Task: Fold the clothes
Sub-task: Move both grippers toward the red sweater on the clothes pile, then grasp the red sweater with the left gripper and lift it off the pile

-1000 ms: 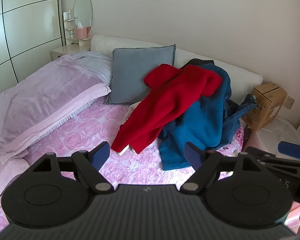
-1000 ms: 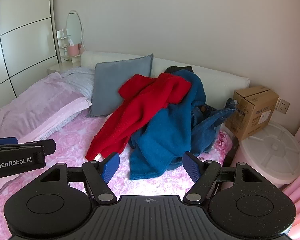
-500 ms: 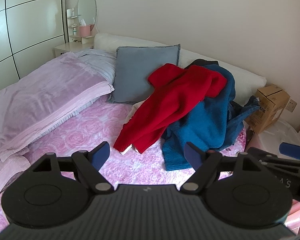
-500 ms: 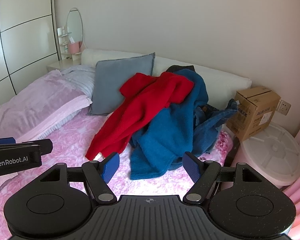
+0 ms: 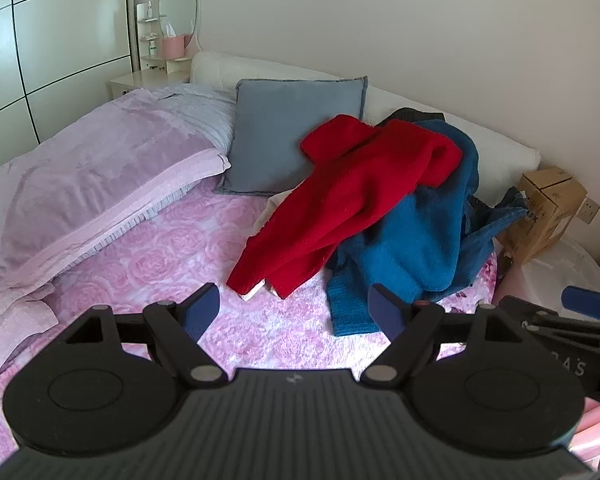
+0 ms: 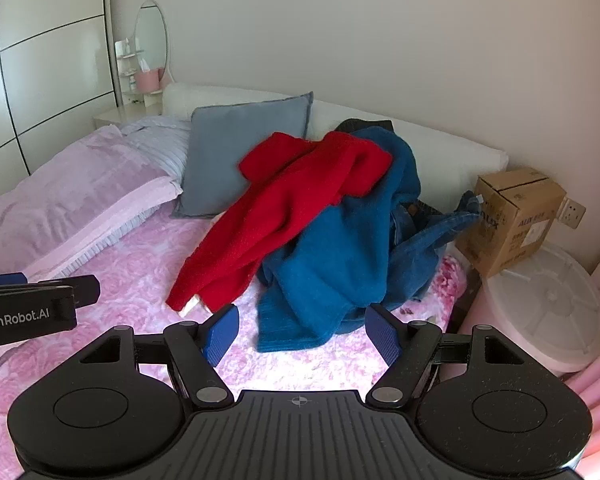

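Red sweater (image 5: 352, 200) atop blue sweater (image 5: 412, 236) (both jaws spread, empty).

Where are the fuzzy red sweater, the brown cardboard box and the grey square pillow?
fuzzy red sweater (image 6: 284, 204), right wrist view, its body.
brown cardboard box (image 6: 516, 216), right wrist view, its front.
grey square pillow (image 5: 284, 128), left wrist view, its middle.

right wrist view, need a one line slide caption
Open right gripper faces a red sweater draped over a blue sweater on the pink bed.
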{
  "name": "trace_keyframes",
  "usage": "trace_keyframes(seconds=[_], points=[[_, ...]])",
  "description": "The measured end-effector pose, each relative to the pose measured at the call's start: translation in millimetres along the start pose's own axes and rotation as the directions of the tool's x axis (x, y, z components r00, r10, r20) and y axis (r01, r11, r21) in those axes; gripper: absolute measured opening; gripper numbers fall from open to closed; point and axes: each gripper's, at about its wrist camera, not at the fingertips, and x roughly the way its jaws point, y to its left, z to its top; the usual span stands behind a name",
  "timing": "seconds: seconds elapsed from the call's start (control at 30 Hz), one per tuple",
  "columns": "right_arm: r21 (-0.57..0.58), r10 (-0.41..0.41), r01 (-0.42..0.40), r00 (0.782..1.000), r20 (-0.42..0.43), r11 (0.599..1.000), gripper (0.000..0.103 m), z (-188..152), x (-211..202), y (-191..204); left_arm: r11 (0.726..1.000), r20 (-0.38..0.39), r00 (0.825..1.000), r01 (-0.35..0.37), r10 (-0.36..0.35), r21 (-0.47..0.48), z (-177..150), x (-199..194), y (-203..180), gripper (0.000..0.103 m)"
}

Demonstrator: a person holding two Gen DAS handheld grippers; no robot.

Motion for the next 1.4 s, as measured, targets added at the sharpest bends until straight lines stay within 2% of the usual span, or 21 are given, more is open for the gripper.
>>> trace_keyframes(seconds=[0.43,0.7,1.07,1.23,1.4], points=[[0.011,0.02,-0.02,0.999,-0.042,1.0,0.073,17,46,-24,0.999,-0.044,0.998,-0.036,0.037,0.011,20,46,-19,0.079],[0.014,0.046,-0.045,0.994,-0.097,0.999,0.073,37,103,-47,0.997,-0.089,0.993,-0.076,0.076,0.01,43,98,-36,0.079],[0.0,0.073,-0.074,0.987,-0.145,0.997,0.073,82,178,-82,0.995,-0.137,0.986,-0.102,0.1,-0.007,83,174,-61,0.079],[0.002,0.081,-0.081,0.984,-0.161,0.997,0.073,102,214,-97,0.996,-0.173,0.981,-0.092,0.087,-0.021,96,213,-64,0.079],[0.03,0.085,-0.081,0.981,-0.176,0.996,0.073,120,251,-114,0.999,-0.191,0.981,-0.048,0.043,-0.024,108,254,-68,0.078]])
